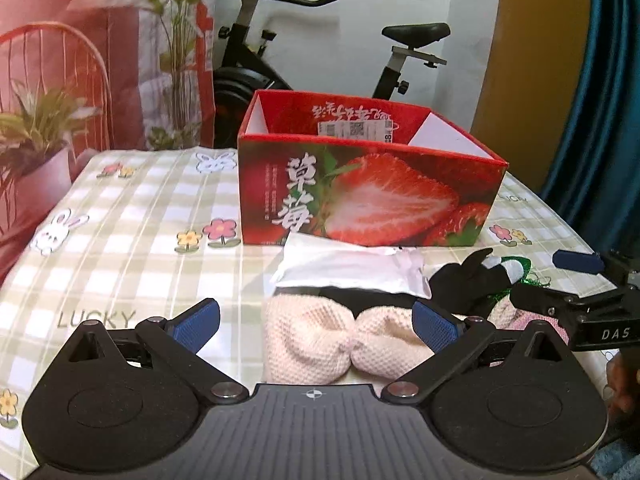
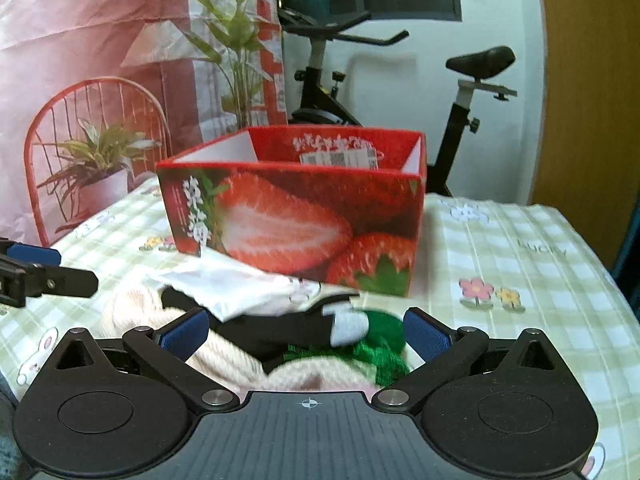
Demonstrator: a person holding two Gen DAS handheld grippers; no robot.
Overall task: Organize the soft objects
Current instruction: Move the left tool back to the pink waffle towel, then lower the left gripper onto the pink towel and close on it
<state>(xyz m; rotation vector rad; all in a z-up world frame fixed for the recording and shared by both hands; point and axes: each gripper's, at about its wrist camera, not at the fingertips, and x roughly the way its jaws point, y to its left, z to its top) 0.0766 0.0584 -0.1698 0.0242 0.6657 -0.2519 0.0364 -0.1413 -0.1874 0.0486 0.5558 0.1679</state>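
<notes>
Left gripper [image 1: 316,322]: level, low over the cloth, jaws spread wide, nothing held; blue ribbed pads [image 1: 198,324] flank the cream waffle-knit headband [image 1: 340,344], twisted at its middle, lying in front of the strawberry box [image 1: 368,184]. Box: red printed cardboard, open-topped, rectangular. White crinkled pouch [image 1: 348,268] lies against the box's front wall, between box and headband. Right of the pouch, black soft item [image 2: 280,330] with a grey-white tip, then green fuzzy material [image 2: 384,344], blurred, possibly yarn. Right gripper [image 2: 306,332]: level, jaws wide apart, empty, straddling this pile.
</notes>
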